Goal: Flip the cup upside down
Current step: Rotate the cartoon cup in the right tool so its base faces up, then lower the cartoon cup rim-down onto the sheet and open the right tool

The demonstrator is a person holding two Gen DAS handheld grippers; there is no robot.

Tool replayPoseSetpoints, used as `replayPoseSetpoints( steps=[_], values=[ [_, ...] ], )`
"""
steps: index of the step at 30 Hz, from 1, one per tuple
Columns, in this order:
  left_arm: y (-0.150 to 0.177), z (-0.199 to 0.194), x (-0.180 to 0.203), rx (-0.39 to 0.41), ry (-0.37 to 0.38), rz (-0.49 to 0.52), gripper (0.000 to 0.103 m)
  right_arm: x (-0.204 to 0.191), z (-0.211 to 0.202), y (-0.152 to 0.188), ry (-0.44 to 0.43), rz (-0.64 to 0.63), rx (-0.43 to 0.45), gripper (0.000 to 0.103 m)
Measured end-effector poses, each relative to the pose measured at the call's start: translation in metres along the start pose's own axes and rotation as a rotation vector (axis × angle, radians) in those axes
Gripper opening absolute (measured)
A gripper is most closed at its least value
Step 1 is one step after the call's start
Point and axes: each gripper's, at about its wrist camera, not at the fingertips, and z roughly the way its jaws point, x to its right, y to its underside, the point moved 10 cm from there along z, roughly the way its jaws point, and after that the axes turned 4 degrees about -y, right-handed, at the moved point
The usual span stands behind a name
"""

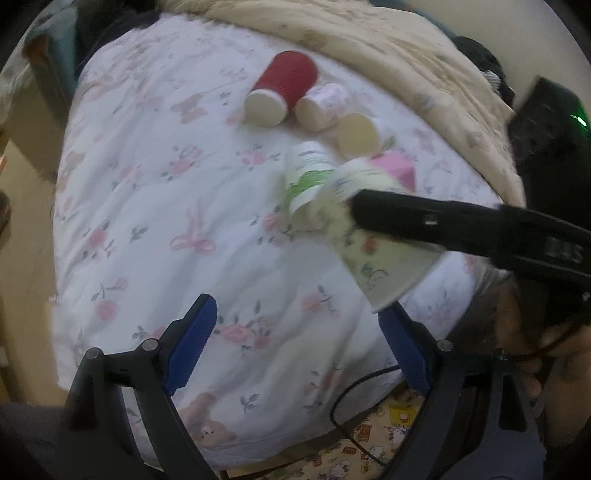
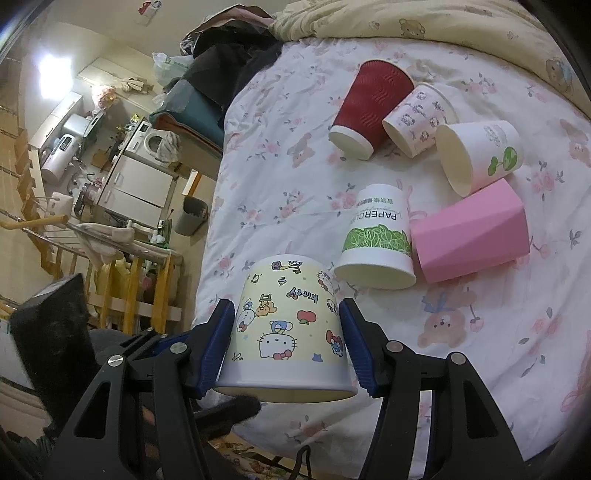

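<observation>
My right gripper (image 2: 287,338) is shut on a yellow cartoon paper cup (image 2: 286,325), held above the bed with its base pointing away and its open rim toward the camera. The same cup (image 1: 373,236) shows in the left wrist view, tilted, with the right gripper's black arm (image 1: 480,229) across it. My left gripper (image 1: 299,339) is open and empty, low over the front of the floral bedsheet (image 1: 166,206).
Other cups lie on the sheet: a red ribbed cup (image 2: 369,110), a pink-print cup (image 2: 419,118), a white cup with a green leaf (image 2: 480,155), a green-print paper cup (image 2: 376,240) and a pink faceted cup (image 2: 472,230). A beige quilt (image 2: 443,22) is behind. The bed edge (image 2: 210,229) is left.
</observation>
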Motion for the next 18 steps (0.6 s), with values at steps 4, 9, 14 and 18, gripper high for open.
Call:
replayPoseSetpoints(
  steps=[4,9,14,18],
  values=[
    [0.0,0.006,-0.024,-0.02,-0.055,-0.065,0.087,-0.004,-0.005,-0.003,-0.016,-0.004,0.014,0.06],
    [0.001,0.009,-0.046,-0.023,-0.132,-0.109,0.087,-0.012,-0.009,-0.003,-0.032,-0.029,0.021,0.06],
    [0.001,0.01,-0.054,-0.038,-0.126,-0.142,0.087,-0.016,-0.006,-0.002,-0.034,-0.051,0.011,0.06],
    [0.002,-0.009,-0.074,-0.006,-0.136,-0.19,0.087,-0.011,0.003,-0.007,0.02,-0.075,0.006,0.06]
  ],
)
